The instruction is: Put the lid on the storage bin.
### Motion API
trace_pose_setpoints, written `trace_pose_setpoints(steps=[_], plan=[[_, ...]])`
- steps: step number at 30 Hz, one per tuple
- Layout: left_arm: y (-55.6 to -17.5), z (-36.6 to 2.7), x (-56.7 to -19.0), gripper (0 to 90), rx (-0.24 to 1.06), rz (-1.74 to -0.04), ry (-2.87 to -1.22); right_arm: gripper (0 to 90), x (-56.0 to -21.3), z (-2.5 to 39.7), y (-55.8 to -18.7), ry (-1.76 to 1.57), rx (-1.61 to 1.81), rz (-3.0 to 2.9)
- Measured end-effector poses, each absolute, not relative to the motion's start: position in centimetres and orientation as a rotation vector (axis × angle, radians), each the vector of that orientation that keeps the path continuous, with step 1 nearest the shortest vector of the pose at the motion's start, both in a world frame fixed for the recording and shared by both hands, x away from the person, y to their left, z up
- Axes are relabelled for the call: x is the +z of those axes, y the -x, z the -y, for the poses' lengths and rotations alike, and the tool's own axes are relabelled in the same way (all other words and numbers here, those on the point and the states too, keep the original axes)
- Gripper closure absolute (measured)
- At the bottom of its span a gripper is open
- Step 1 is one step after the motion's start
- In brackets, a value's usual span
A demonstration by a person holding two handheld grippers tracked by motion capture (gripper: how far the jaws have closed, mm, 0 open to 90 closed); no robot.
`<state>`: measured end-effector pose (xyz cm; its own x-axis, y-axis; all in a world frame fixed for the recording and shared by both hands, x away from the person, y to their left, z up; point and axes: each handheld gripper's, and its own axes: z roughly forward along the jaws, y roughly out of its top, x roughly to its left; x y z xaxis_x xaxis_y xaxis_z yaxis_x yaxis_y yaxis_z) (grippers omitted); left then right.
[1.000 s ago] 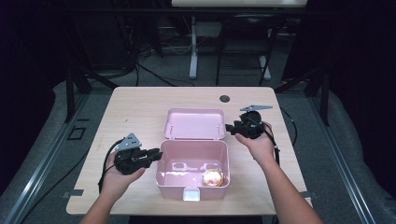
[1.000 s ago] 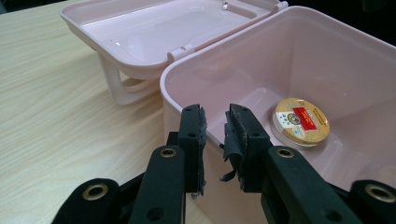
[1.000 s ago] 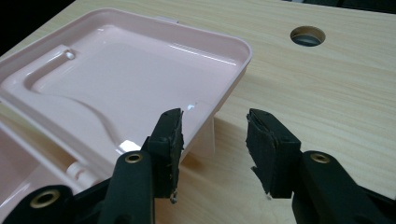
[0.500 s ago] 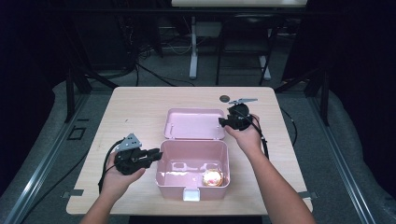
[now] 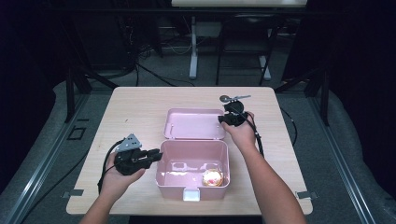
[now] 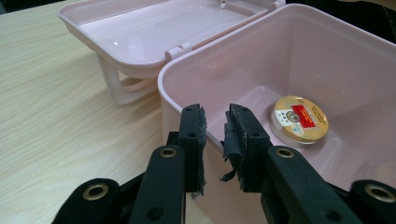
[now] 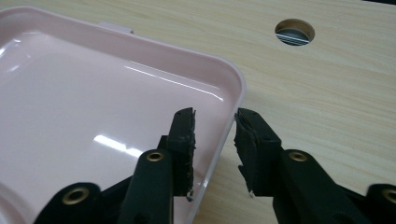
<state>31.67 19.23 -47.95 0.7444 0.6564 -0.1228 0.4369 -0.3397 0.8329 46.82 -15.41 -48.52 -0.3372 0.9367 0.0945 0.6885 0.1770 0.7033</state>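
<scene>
As seen in the high view, a pink box (image 5: 192, 170) sits low centre of frame on the counter (image 5: 130, 112), its lid (image 5: 193, 123) flung back flat just above it. A round gold tin (image 5: 212, 178) lies inside the box, lower right corner. Left claw (image 5: 156, 155) at lower left, tips at the box's left wall. Right claw (image 5: 221, 119) at centre right, tips at the lid's right edge. Dark round hole (image 5: 225, 98) in the counter just above the right hand (image 5: 242, 133).

Left gripper view: left claw (image 6: 215, 133) bottom centre, jaws a narrow gap apart, straddling the box (image 6: 299, 60) rim, one jaw outside, one inside; whether the pads press the wall, can't tell. Tin (image 6: 299, 120) right of centre on the box floor. Lid (image 6: 154, 32) upper left, hinged to the box.

Right gripper view: right claw (image 7: 215, 133) bottom centre, jaws partly open, straddling the lid (image 7: 93, 107) rim near its corner, rim in the gap, not clamped. Hole (image 7: 294, 31) upper right.
</scene>
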Motion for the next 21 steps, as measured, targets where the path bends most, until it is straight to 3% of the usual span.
trace_pose_setpoints(steps=[2, 21], plan=[[-31.64, -19.28, -47.97, 75.5, 0.286, -0.829, -1.987, 73.1, -48.66, 15.39, -47.11, -1.555, 0.947, -2.087], [-31.70, -19.35, -47.92, 75.4, 0.280, -0.821, -1.997, 77.9, -49.00, 14.84, -47.70, -1.668, 0.914, -2.047]])
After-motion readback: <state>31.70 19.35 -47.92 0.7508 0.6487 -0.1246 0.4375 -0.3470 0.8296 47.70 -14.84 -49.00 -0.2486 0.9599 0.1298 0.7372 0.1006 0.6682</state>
